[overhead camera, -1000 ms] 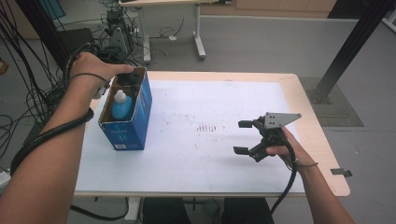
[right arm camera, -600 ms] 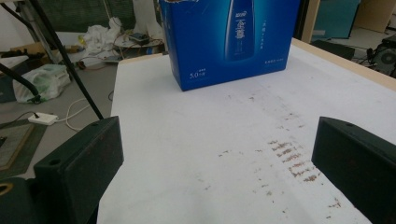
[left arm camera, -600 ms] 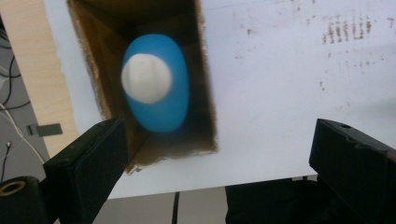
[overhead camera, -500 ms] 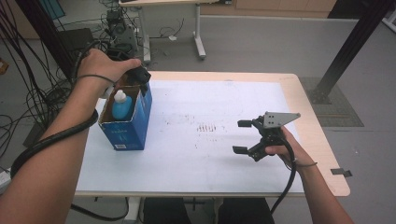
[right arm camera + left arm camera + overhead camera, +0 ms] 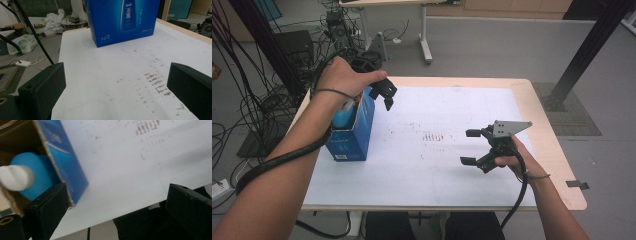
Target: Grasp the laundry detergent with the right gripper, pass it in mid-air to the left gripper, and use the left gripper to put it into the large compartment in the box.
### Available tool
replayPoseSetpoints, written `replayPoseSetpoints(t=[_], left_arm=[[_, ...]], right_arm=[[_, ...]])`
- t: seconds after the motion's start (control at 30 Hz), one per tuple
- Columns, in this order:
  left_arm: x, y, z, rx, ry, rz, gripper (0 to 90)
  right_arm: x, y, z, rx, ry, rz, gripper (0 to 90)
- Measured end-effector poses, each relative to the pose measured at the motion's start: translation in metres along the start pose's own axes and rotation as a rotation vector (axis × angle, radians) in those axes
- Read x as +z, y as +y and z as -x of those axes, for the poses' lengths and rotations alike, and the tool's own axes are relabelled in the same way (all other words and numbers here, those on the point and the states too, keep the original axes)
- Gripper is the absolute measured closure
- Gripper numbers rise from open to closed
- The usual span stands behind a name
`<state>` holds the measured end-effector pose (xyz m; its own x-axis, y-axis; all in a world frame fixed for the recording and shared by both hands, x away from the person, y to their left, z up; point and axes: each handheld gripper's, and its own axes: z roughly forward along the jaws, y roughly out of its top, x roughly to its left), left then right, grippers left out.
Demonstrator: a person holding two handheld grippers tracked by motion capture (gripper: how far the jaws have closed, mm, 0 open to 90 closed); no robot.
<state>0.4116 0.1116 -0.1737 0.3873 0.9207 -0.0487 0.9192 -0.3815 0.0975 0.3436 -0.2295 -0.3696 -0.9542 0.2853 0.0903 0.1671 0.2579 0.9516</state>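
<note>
An open-topped blue carton (image 5: 351, 136) stands on the left of the white-covered table (image 5: 447, 185). Inside it is a blue bottle (image 5: 343, 116) with a white cap (image 5: 15, 178). My left gripper (image 5: 383, 94) hangs in the air just past the carton's upper right rim. Its jaws are open with nothing between them, and in the left gripper view (image 5: 117, 195) they frame the carton's edge (image 5: 67, 167) and bare table. My right gripper (image 5: 469, 147) rests low over the right half of the table, open and empty. In the right gripper view (image 5: 116, 80) it faces the carton's printed side (image 5: 122, 20).
Brown smudges (image 5: 436, 136) mark the white sheet at mid table. The wooden table edge (image 5: 542, 125) shows on the right. Cables and equipment (image 5: 267, 75) crowd the floor to the left, another table's legs (image 5: 424, 35) stand behind, and a black post (image 5: 582, 55) rises at the right.
My left gripper has lifted off the carton's top and moved right, out past its rim. The right gripper and the carton have stayed put.
</note>
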Motion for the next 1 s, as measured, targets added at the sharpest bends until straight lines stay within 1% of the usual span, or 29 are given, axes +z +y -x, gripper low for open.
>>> replayPoseSetpoints(t=[0.1, 0.13, 0.23, 0.37, 0.47, 0.53, 0.67, 0.8, 1.0], left_arm=[[0.005, 0.000, 0.013, 0.037, -0.006, 0.010, 5.3], [0.007, 0.000, 0.017, 0.044, -0.010, 0.017, 5.3], [0.017, -0.001, 0.031, 0.081, -0.028, 0.020, 5.4], [0.031, -0.002, 0.047, 0.125, -0.037, 0.008, 5.5], [0.040, -0.002, 0.054, 0.151, -0.039, -0.006, 5.8], [0.045, -0.003, 0.058, 0.154, -0.051, -0.006, 5.7], [0.058, -0.004, 0.061, 0.163, -0.060, -0.016, 5.9], [0.067, -0.006, 0.062, 0.159, -0.071, -0.016, 5.9], [0.082, -0.009, 0.068, 0.179, -0.091, -0.024, 6.1]], right_arm=[[0.000, 0.000, 0.001, 0.001, -0.003, -0.002, 2.2], [0.000, 0.000, 0.001, 0.003, -0.005, -0.002, 2.2], [-0.001, -0.001, 0.002, 0.005, -0.007, -0.002, 2.2], [-0.002, -0.002, 0.002, 0.008, -0.007, -0.005, 2.2], [-0.002, -0.002, 0.002, 0.008, -0.010, -0.007, 2.1], [-0.003, -0.002, 0.002, 0.007, -0.012, -0.007, 2.1], [-0.004, -0.002, 0.003, 0.008, -0.012, -0.008, 2.1], [-0.005, -0.001, 0.003, 0.007, -0.014, -0.012, 2.2], [-0.005, -0.001, 0.004, 0.010, -0.016, -0.016, 2.1]])
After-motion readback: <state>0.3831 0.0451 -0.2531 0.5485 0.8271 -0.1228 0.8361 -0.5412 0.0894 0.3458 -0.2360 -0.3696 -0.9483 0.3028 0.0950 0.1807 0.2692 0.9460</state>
